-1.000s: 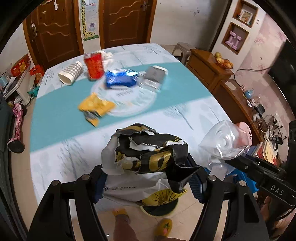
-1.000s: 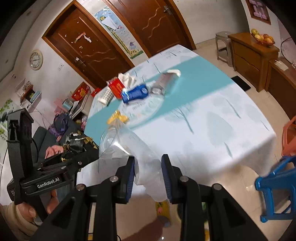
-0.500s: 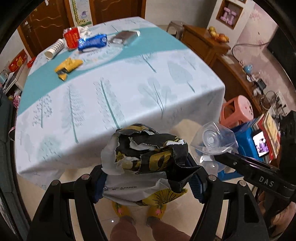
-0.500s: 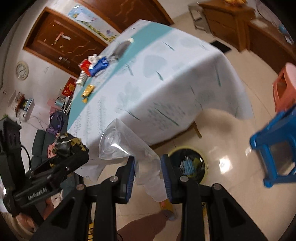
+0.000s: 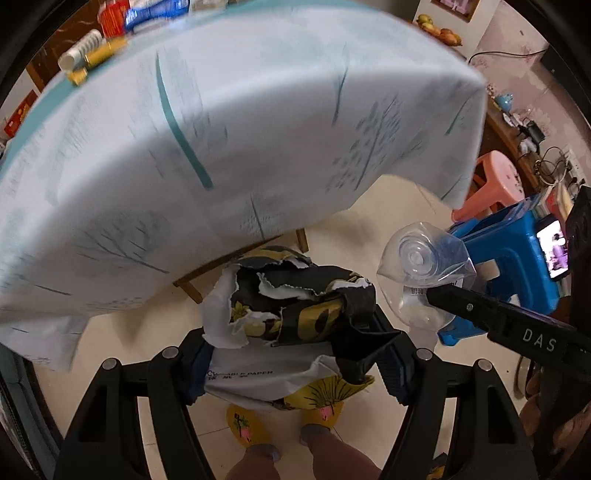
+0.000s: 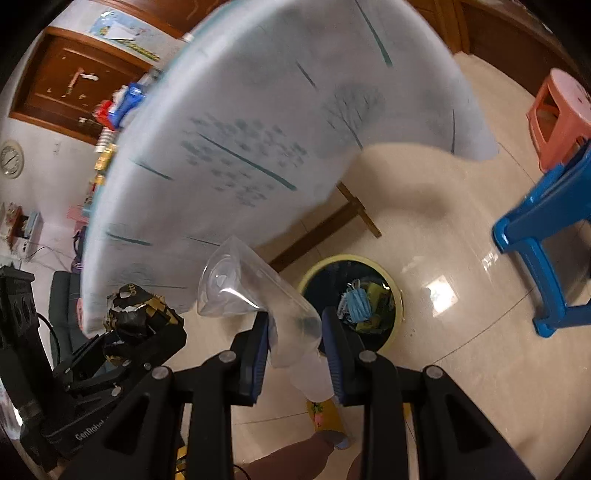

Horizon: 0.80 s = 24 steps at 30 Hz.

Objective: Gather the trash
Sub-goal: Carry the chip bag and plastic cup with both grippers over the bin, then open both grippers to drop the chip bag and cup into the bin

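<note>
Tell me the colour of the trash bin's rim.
Pale yellow rim on the trash bin, seen best in the right wrist view.

Crumpled paper wad, clear cup, both clamped.

Both tools lowered, seemingly binward.

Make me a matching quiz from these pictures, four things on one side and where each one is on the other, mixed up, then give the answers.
Things:
1. crumpled paper bag
2. clear plastic cup
3. trash bin
4. blue wrapper

Places:
A. on the floor by the table leg
B. clamped in the left gripper
C. on the far end of the table
D. clamped in the right gripper

Pairs: 1-B, 2-D, 3-A, 4-C
</note>
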Motion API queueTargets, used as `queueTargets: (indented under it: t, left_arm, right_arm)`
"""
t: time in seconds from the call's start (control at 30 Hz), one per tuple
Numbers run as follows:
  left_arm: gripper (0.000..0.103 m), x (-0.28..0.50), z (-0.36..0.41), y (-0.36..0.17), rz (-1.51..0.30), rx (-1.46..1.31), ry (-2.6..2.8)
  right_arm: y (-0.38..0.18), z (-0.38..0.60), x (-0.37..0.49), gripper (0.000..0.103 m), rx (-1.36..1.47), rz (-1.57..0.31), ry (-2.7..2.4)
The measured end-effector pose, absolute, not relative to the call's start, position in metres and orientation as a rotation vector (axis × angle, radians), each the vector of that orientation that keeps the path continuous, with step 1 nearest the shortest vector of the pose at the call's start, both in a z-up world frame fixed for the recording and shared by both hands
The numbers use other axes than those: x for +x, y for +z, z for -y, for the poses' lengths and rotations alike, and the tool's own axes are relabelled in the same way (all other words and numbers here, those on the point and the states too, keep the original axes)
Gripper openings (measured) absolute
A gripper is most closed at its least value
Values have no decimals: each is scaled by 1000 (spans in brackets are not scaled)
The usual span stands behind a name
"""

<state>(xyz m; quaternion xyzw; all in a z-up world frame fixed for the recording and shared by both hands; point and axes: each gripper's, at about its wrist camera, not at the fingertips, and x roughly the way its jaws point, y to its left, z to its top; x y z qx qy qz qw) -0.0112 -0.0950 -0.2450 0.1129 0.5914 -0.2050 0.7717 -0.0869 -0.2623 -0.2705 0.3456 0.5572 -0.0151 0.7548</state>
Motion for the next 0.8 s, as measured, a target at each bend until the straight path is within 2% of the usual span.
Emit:
queueTargets:
  t: [0.3,0.53,0.7,0.8]
  left_arm:
    - [72,-5,92,-363,-1303,276,-487]
    - [73,5,88,-434,-1347,324,-518]
    - [96,9,82,-451,-1342,307,-524]
    - [98,14,77,-456,-1332,312,-506]
  right_arm:
    - [-394,241,-85,28,770,-1271,-126]
    - [-465,234,-91,28,829,-1285,-207]
    - [-489,227,-89,28,822,-1297,-225]
    - [-496,222,-86,28,810,-1299,-222]
